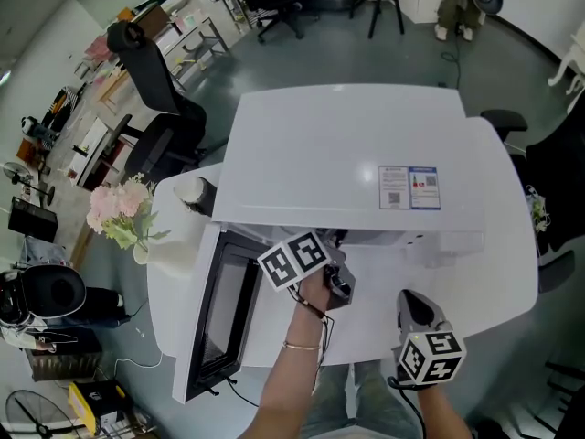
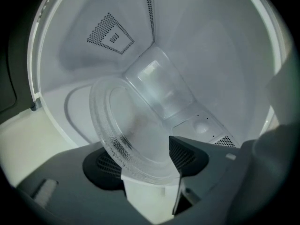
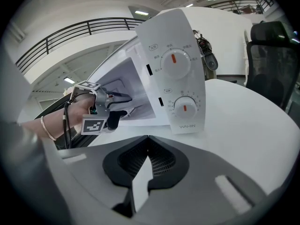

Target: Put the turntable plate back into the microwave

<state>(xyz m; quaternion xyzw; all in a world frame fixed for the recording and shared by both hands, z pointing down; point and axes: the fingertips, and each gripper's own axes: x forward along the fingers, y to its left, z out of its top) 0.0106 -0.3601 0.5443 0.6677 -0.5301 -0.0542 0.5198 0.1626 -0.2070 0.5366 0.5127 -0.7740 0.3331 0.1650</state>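
**Desk:** Left side, nearest first.

**Operator:** Item one: my left gripper (image 2: pixel 143 165), jaws spread wide. Item two: the turntable plate (image 2: pixel 136 130), clear glass. Its lower rim sits between those jaws and it stands tilted, not flat. The rim crosses in front of the left-hand pad; I cannot tell whether it touches it. The right-hand pad stands clear of the glass. Item three, under and beyond the plate: the microwave cavity floor with its round recess (image 2: pixel 77 111). Item four, farthest ahead of the tips: the white cavity wall with a perforated patch (image 2: pixel 110 35).

**Desk:** Right side?

**Operator:** Item five: my right gripper (image 3: pixel 146 165), jaws pressed together with nothing between them. Item six, just ahead of it: the white table (image 3: pixel 243 125). Item seven, farther ahead: the microwave's control panel (image 3: pixel 176 74), with an upper knob (image 3: pixel 173 58) and a lower knob (image 3: pixel 184 108), both with orange marks. Item eight, ahead and to the left of the tips: my left hand (image 3: pixel 82 109), reaching into the open cavity.

**Desk:** Overhead?

**Operator:** The microwave (image 1: pixel 347 154) stands on the table, its door (image 1: pixel 219 309) swung open beside my left hand. Beyond the door are pink flowers (image 1: pixel 123 208), and farther off a black office chair (image 1: pixel 155 90).
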